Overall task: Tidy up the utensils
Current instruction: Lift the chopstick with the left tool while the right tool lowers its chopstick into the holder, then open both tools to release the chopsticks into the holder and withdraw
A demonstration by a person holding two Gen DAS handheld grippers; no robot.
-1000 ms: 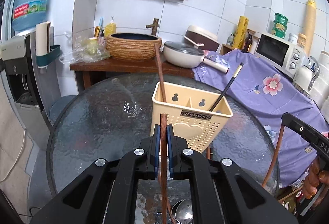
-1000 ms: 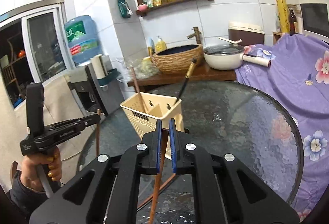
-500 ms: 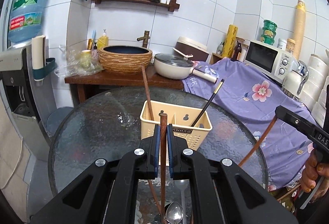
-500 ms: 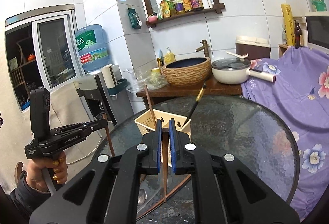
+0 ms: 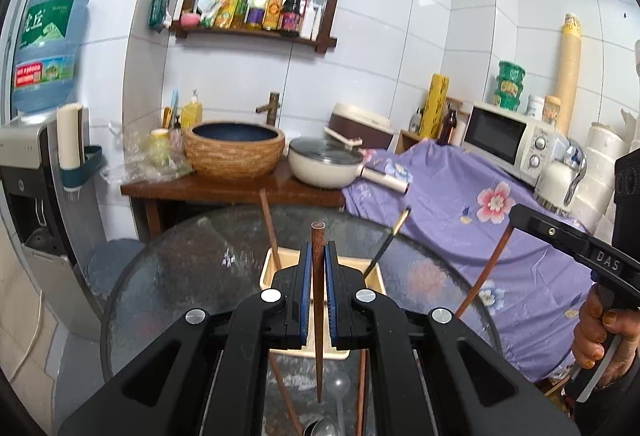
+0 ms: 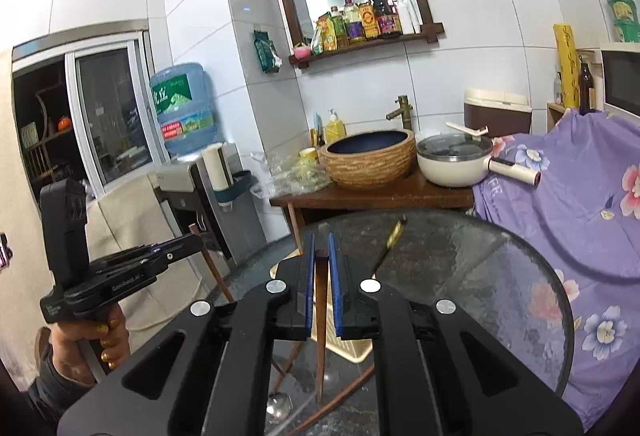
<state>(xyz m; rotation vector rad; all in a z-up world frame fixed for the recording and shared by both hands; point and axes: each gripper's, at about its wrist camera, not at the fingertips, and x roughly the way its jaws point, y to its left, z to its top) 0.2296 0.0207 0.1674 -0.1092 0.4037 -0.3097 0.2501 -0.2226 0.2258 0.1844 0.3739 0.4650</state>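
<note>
A: Close in, the left gripper (image 5: 316,268) has its jaws clamped on a brown chopstick (image 5: 318,316), hanging point-down over the glass tabletop (image 5: 180,276).

B: And the right gripper (image 6: 320,268) mirrors it, jaws pinched on a second brown chopstick (image 6: 320,336), also point-down and clear of the glass.

A: So this looks like the carry step: both sticks lifted, not yet stowed. Just beyond the jaws sits the cream utensil holder (image 5: 276,270), with a brown chopstick (image 5: 267,224) and a dark gold-tipped one (image 5: 390,240) already leaning in it.

B: Next move, I'd say: bring each tip over a compartment and lower it straight in, without knocking the two leaning sticks.

A: Trouble is, the jaws cover most of the holder, so which compartment is free I can't tell.

B: Below, spoons (image 5: 320,428) and loose chopsticks (image 5: 362,388) are cut off at the frame edge and hard to count through the glass.
</note>
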